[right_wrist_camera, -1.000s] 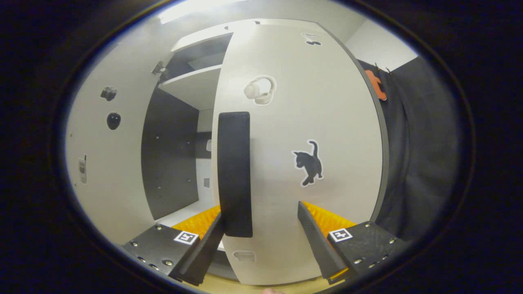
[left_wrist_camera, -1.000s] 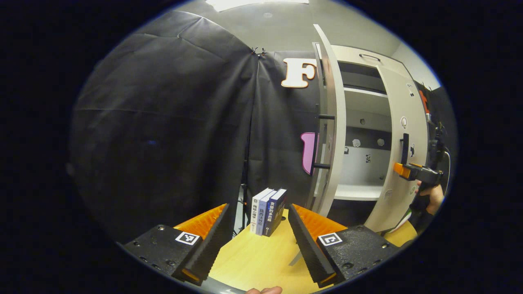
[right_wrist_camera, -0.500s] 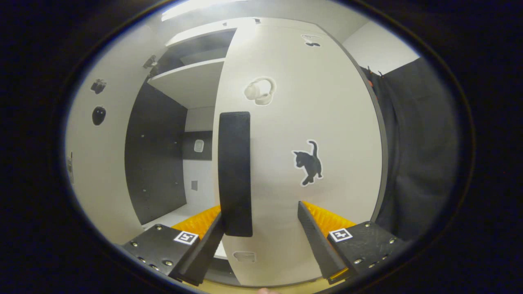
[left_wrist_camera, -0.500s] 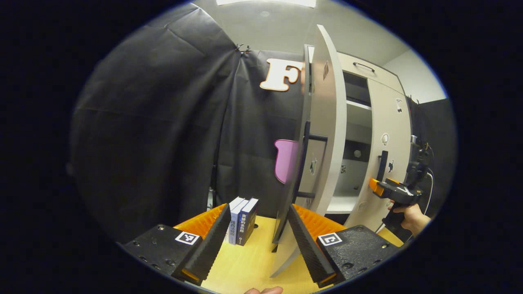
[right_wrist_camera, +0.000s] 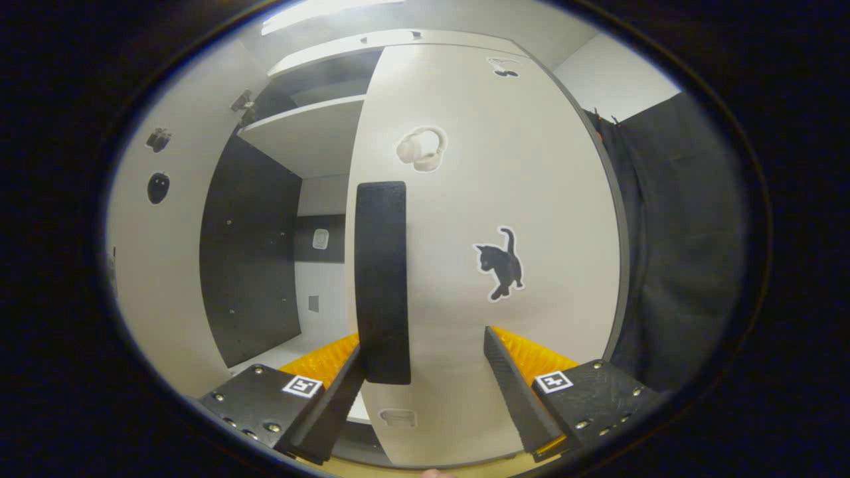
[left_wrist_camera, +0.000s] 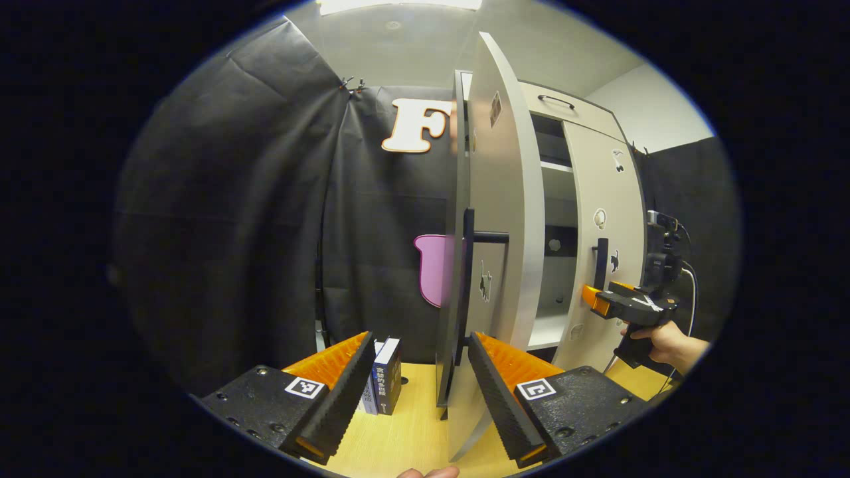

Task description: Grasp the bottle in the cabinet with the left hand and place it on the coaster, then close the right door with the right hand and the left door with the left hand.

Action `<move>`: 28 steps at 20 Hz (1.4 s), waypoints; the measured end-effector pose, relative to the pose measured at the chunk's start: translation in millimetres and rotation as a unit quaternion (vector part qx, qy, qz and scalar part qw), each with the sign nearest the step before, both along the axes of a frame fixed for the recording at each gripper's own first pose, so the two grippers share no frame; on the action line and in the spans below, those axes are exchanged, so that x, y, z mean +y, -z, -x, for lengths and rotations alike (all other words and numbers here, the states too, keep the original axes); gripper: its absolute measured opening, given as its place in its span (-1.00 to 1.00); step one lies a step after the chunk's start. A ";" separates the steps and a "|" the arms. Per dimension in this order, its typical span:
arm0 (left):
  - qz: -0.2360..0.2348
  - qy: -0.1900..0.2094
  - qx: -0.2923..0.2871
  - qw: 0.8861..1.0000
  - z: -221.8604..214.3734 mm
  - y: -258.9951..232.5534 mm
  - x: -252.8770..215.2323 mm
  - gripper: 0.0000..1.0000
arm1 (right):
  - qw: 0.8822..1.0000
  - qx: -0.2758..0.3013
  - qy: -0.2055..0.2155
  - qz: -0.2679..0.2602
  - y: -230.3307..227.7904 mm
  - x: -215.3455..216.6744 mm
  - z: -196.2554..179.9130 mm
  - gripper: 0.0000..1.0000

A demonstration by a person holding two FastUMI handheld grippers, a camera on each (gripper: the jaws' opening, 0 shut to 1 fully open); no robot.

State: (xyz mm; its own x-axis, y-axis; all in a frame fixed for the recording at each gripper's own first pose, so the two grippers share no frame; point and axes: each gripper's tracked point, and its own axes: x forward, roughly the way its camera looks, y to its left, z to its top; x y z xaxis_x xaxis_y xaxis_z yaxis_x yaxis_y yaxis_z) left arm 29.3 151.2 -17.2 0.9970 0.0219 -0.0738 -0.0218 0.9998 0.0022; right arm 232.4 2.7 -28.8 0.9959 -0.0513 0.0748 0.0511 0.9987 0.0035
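Observation:
The white cabinet's left door (left_wrist_camera: 495, 219) stands open, seen edge-on, with its black handle (left_wrist_camera: 468, 285) facing me. My left gripper (left_wrist_camera: 418, 392) is open low in front of it, and the door's lower edge appears between its fingers. The right door (left_wrist_camera: 607, 219) is nearly closed; farther off a hand (left_wrist_camera: 664, 342) holds my right gripper (left_wrist_camera: 597, 302) at that door's handle (left_wrist_camera: 601, 262). In the right gripper view the right gripper (right_wrist_camera: 422, 392) is open against the right door (right_wrist_camera: 505, 199), whose black handle (right_wrist_camera: 382, 279) lies by its left finger.
Several books (left_wrist_camera: 385, 375) stand upright on the wooden table (left_wrist_camera: 412, 438) left of the left door. Through the gap I see the cabinet's dark inner wall (right_wrist_camera: 265, 252) and a white shelf (right_wrist_camera: 312, 139). The left door's inner face (right_wrist_camera: 153, 279) borders the gap.
The left gripper view has swung right, bringing the left door's edge between its fingers. The right door has swung further shut with the right gripper at its handle.

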 end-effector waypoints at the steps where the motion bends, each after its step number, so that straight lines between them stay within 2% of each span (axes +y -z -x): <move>1: -0.002 0.006 0.003 1.000 -2.8 0.8 -1.7 0.80 | 1.000 0.001 0.000 -0.002 0.4 0.1 -0.2 1.00; 6: -0.016 0.009 0.002 1.000 -10.9 4.4 -3.4 0.80 | 1.000 0.015 -0.007 0.000 2.8 1.2 0.7 1.00; 8: -0.013 0.016 0.006 1.000 -7.6 4.2 -6.0 0.80 | 0.999 0.043 -0.016 -0.009 14.3 1.5 5.9 1.00; 9: -0.014 0.019 0.008 1.000 -7.7 3.1 -7.7 0.70 | 0.998 0.049 -0.020 -0.015 17.7 1.7 9.3 0.96; 10: -0.013 0.020 0.007 1.000 -8.6 3.6 -9.3 0.80 | 0.998 0.051 -0.025 -0.019 19.5 1.0 15.1 1.00; 13: -0.008 0.034 0.008 0.999 -9.1 4.7 -25.9 0.80 | 0.998 0.053 -0.035 -0.024 22.6 -0.6 35.4 1.00; 14: -0.006 0.041 0.009 0.999 -8.6 4.1 -33.5 0.80 | 0.997 0.054 -0.040 -0.025 22.5 -2.1 42.7 0.94; 15: -0.005 0.047 0.010 0.999 -8.2 4.3 -40.7 0.80 | 0.997 0.054 -0.045 -0.029 21.5 -4.9 50.0 1.00; 16: -0.004 0.051 0.008 0.999 -9.3 4.4 -47.7 0.70 | 0.997 0.056 -0.049 -0.033 20.4 -8.3 56.2 1.00; 17: -0.005 0.056 0.007 0.998 -11.5 4.7 -54.6 0.80 | 0.996 0.059 -0.051 -0.037 20.5 -12.9 63.3 1.00; 19: -0.007 0.067 0.008 0.998 -15.1 7.1 -69.8 0.80 | 0.995 0.064 -0.053 -0.046 21.8 -24.2 75.2 0.94; 20: -0.007 0.072 0.008 0.997 -16.4 7.6 -76.0 0.80 | 0.995 0.068 -0.054 -0.051 23.2 -29.7 80.6 1.00; 25: 0.019 0.085 0.011 0.996 -24.0 12.9 -102.5 0.80 | 0.994 0.077 -0.044 -0.064 28.6 -60.4 99.5 1.00; 28: 0.016 0.094 0.010 0.995 -30.9 13.6 -118.3 0.80 | 0.994 0.084 -0.045 -0.059 33.8 -70.1 106.1 1.00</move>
State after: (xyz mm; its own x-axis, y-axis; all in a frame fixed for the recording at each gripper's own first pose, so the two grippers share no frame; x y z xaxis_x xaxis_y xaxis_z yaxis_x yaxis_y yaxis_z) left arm 60.2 32.9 -30.8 0.9817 -0.1667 -0.0921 0.1645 0.9859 -0.0317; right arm 126.3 -67.4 -62.6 0.9948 0.0404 -0.0934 -0.0291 0.9925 0.1189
